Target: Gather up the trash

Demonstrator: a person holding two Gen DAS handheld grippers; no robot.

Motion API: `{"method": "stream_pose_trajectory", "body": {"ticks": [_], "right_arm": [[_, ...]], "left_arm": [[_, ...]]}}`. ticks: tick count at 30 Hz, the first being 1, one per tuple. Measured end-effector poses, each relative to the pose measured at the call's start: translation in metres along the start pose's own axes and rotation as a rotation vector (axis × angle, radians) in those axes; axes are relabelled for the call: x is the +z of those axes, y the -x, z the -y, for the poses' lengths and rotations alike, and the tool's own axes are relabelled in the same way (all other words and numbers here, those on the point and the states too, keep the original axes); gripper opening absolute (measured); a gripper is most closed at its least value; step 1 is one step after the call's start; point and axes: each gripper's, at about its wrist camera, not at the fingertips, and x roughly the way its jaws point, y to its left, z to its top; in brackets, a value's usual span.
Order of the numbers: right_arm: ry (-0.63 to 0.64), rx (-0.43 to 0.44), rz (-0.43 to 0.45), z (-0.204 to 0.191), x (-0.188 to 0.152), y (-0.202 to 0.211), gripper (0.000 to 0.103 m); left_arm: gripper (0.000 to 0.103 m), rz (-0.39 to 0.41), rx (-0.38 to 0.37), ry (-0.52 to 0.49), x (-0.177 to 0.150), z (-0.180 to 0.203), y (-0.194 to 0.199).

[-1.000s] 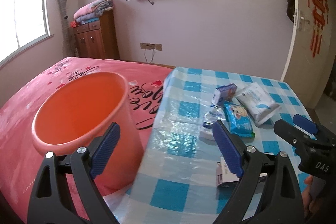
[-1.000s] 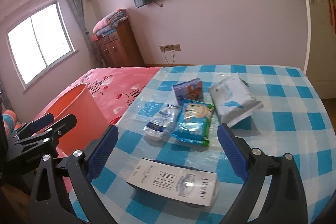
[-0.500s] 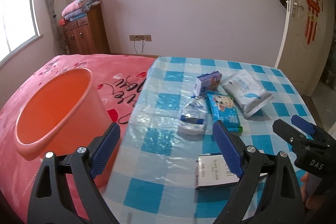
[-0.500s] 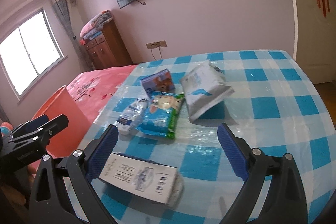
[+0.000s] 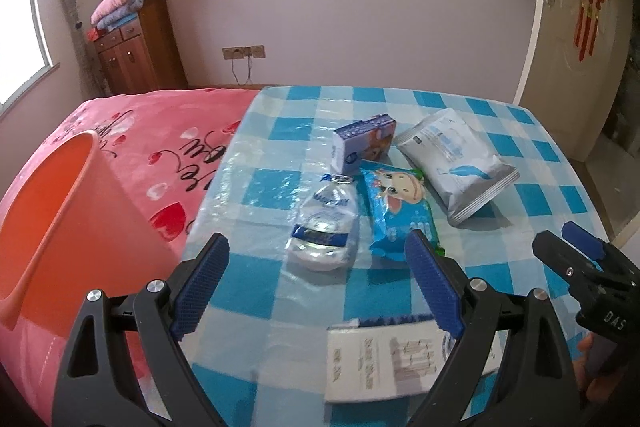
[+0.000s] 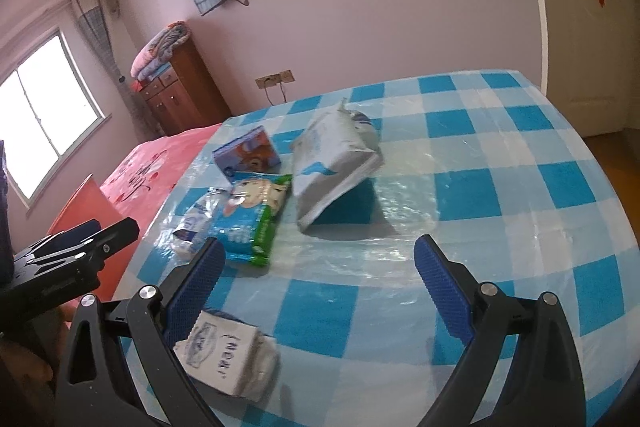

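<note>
Five pieces of trash lie on the checked tablecloth (image 5: 532, 163), none collected yet. Taking the crushed water bottle (image 5: 325, 223) as your landmark: the blue wipes pack (image 5: 400, 211) lies touching its right side, the blue carton (image 5: 362, 143) sits just beyond it, the white pouch (image 5: 456, 167) lies further right past the wipes pack, and the white printed carton (image 5: 394, 359) lies nearer to you, well short of the bottle. The orange bin (image 5: 52, 227) stands to the bottle's left, off the cloth, on the pink bedspread (image 5: 132, 131).

Left gripper (image 5: 316, 287) — jaws spread wide, nothing held, hovering above the cloth between bottle and printed carton. Right gripper (image 6: 316, 287) — also wide open and empty, over bare cloth, with the printed carton (image 6: 228, 359) beside its left finger (image 6: 192, 291).

Judgement: you are at the approach for the first pick, and the printed carton looks the nearest candidate.
- Lower the fingers so they straddle the carton's short width, not its length.
- It looks partly flattened, so expect it to give; close firmly.
- Plastic film over the cloth looks slippery — come straight down, don't push sideways.
- Keep the other gripper clear of the bin's mouth.
</note>
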Motion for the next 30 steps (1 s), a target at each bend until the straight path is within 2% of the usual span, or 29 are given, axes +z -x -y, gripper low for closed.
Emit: {"method": "stream_pose_trajectory", "body": {"ticks": [10, 13, 18, 23, 25, 28, 30], "right_arm": [[-0.061, 0.003, -0.016, 0.027, 0.003, -0.006, 0.094], [-0.077, 0.003, -0.019, 0.034, 0.003, -0.007, 0.094], [-0.089, 0.001, -0.031, 0.043, 0.004, -0.011, 0.094], [-0.101, 0.003, -0.033, 0.051, 0.005, -0.012, 0.094], [-0.108, 0.003, -0.034, 0.054, 0.005, -0.013, 0.094], [-0.117, 0.000, -0.036, 0.058, 0.006, -0.013, 0.094], [-0.125, -0.003, -0.035, 0.062, 0.007, -0.013, 0.094]], "left_arm": [[0.090, 0.030, -0.011, -0.055, 0.055, 0.021, -0.044], [0.077, 0.018, 0.000, -0.018, 0.073, 0.021, -0.065], [0.063, -0.044, 0.001, 0.110, 0.095, 0.010, -0.107], [0.055, -0.120, 0.003, 0.226, 0.104, -0.001, -0.144], [0.053, -0.148, 0.012, 0.244, 0.104, -0.001, -0.155], [0.050, -0.204, 0.029, 0.218, 0.101, 0.007, -0.168], [0.048, -0.201, 0.022, 0.208, 0.099, 0.011, -0.167]]}}
